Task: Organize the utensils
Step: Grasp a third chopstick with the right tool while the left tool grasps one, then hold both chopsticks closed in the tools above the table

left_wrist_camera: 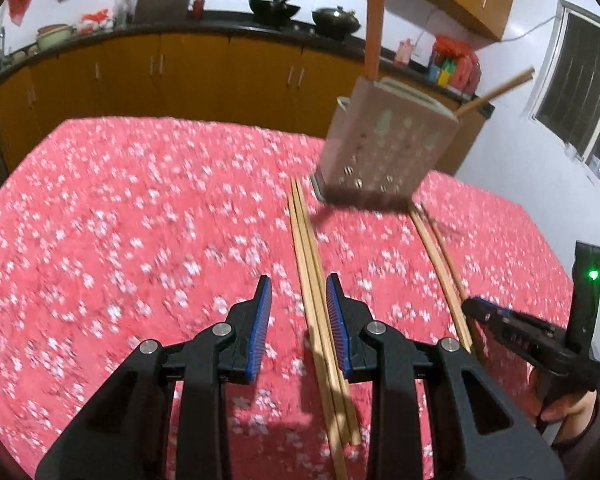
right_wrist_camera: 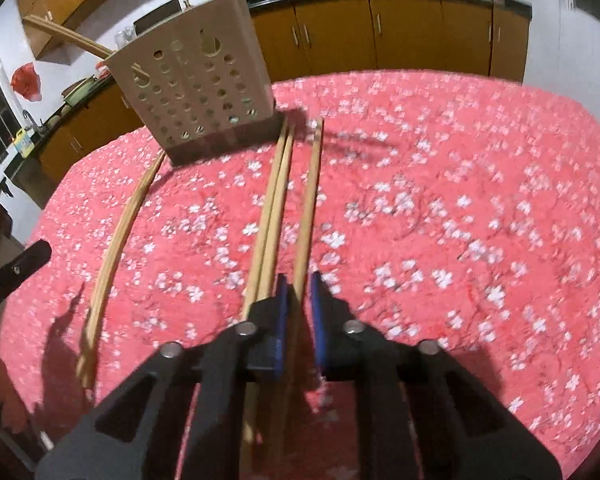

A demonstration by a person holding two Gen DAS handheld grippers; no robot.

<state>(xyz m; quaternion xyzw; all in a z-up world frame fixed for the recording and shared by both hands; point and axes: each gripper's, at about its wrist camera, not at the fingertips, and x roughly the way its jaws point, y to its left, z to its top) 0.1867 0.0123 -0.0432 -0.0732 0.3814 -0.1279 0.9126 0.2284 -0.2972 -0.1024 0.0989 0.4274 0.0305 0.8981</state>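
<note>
Table: a red cloth with small white blossoms (left_wrist_camera: 140, 208) fills the middle of both views; it is blurred in places.

Holder: a beige perforated utensil holder (left_wrist_camera: 384, 152) stands on the cloth in the upper right of the left wrist view and in the upper left of the right wrist view (right_wrist_camera: 196, 92). Wooden sticks rise out of its top, one leaning sideways.

Left pair: two light wooden chopsticks lying side by side (left_wrist_camera: 320, 292) run from near the holder's foot down the centre of the left wrist view. In the right wrist view they are the curved pair at the left (right_wrist_camera: 116, 236).

Right group: a further pair of chopsticks (right_wrist_camera: 270, 216) and a single chopstick (right_wrist_camera: 310, 208) lie just beside each other, running from the holder's foot toward the bottom centre of the right wrist view.

Left gripper: the black gripper with blue pads (left_wrist_camera: 298, 320) has its fingers parted; the left pair passes between them close to the right-hand pad, and no pad visibly presses on it.

Right gripper: the black gripper with blue pads (right_wrist_camera: 298, 316) has its fingers drawn in on the single chopstick, which runs through the narrow gap. In the left wrist view it appears at the lower right (left_wrist_camera: 500, 320), with the person's hand (left_wrist_camera: 568, 408) beneath.

Background: orange-brown cabinets under a dark counter (left_wrist_camera: 180, 68) cross the top.
</note>
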